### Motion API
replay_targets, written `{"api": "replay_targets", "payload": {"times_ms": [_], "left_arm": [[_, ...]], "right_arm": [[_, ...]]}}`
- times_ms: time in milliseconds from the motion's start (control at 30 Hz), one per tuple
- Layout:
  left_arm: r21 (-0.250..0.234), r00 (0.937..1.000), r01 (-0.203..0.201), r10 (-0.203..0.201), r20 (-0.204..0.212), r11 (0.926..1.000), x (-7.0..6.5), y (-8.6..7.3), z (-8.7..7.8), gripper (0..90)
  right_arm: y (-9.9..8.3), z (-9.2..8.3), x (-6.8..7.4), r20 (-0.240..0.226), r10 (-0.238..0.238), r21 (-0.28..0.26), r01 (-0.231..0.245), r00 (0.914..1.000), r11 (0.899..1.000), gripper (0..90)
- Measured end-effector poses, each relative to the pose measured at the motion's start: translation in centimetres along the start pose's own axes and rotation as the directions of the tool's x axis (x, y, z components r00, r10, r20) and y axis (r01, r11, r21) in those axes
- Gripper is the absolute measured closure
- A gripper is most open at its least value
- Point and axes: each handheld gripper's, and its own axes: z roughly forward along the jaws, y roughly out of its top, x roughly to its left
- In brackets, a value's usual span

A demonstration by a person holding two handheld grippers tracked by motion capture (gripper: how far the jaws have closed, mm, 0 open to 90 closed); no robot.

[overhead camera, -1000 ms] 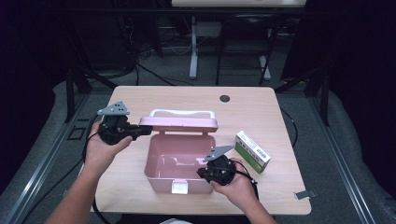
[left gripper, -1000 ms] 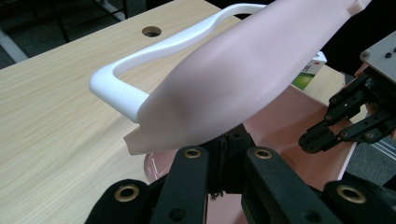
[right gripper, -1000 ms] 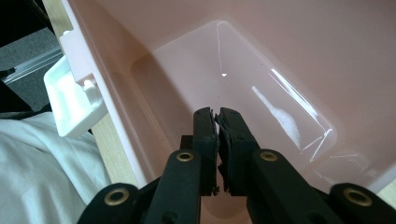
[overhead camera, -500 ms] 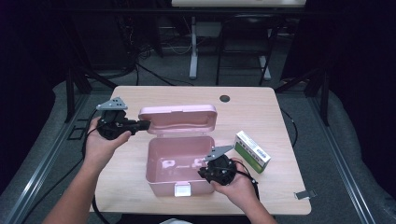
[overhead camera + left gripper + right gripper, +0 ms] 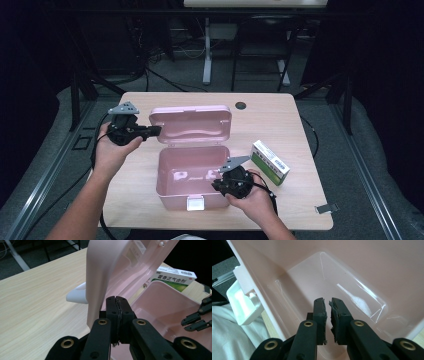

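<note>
The pink plastic box sits at the middle of the tabletop, its lid swung open and standing up behind the tray. My left hand-held gripper is at the lid's left edge. In the left gripper view its jaws are pressed together, with the lid's rim passing right beside them. I judge it to be pushing or propping the lid, not pinching it, though I cannot be sure. My right hand-held gripper reaches over the tray's right wall into the empty interior, its jaws almost touching with only a thin slit between them, and nothing is held in them.

I expect this box to be light and fairly stiff. The walls are thin moulded plastic, glossy enough to reflect the lights, so I expect them to be slippery under the pads and to flex a little if squeezed mid-wall. The rim, the corners or the white latch at the front should give a surer hold than the smooth faces. With so little weight, the tray may slide on the wood when the lid is pushed, so steadying it seems wise. The hinge looks like the weak spot.

A green-and-white medicine carton lies just right of the tray. The tabletop is pale wood grain with a small dark round thing near its far edge. Around it are dark grey carpet, trailing cables, black stands and a white table leg.
</note>
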Motion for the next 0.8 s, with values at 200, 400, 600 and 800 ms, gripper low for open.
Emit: {"api": "replay_targets", "payload": {"times_ms": [200,400,600,800], "left_arm": [[0.009,0.9998,0.020,-0.020,-0.009,0.9998,0.5,-0.6,0.6,88.0],[0.015,0.9992,0.038,-0.038,-0.010,0.9991,1.0,-1.2,0.9,87.5],[0.013,0.9988,0.046,-0.046,-0.013,0.9988,1.2,-1.7,1.2,85.3],[0.019,0.9980,0.061,-0.061,-0.016,0.9979,1.4,-2.5,1.7,82.6]], "right_arm": [[0.0,0.0,0.0,-0.002,0.003,-0.006,-0.003,1.0000,1.000,82.0],[0.0,0.0,0.0,-0.001,0.002,-0.007,-0.002,1.0000,1.000,82.0],[0.0,0.0,-0.1,-0.003,0.001,-0.007,-0.001,1.0000,1.000,82.0],[0.0,0.0,-0.1,-0.004,0.001,-0.006,-0.001,1.0000,1.000,82.0]]}}
